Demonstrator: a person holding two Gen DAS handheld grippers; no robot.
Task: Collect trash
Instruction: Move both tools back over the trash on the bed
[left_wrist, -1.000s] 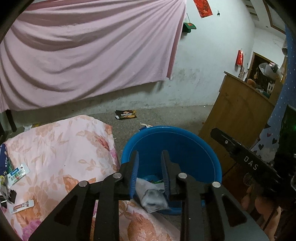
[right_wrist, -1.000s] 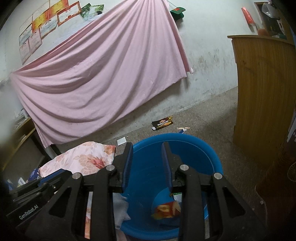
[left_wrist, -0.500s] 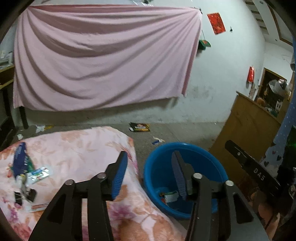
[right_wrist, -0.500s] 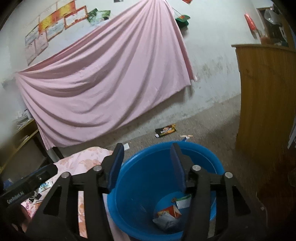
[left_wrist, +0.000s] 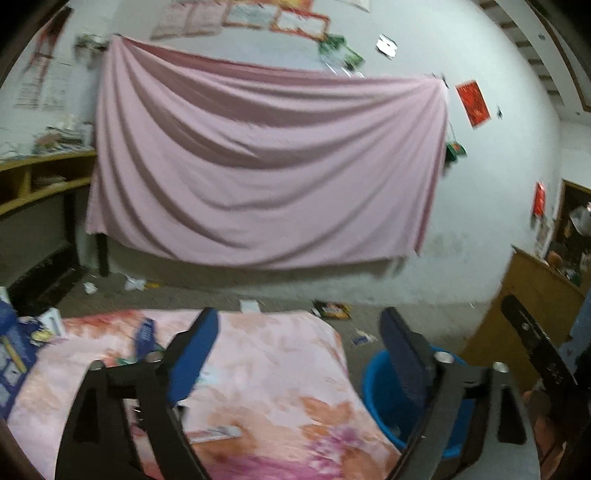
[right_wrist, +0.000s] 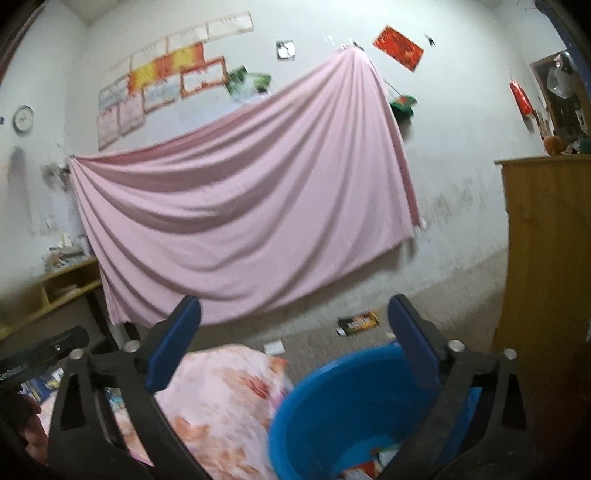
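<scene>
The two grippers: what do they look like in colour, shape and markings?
Both the left gripper and the right gripper have black angular frames with cut-outs, silver bolt heads and flat blue pads on the jaws. White lettering marks the body; it is too blurred to read.

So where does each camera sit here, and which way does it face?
Left wrist: on the left gripper, jaws opening and empty, facing the floral-covered bed and draped pink sheet; the round blue plastic tub sits lower right.
Right wrist: on the right gripper, jaws opening and empty, above the tub, which holds wrappers; the left gripper's body shows at left.
Shared: sheet, bed, tub, wooden cabinet.
</scene>
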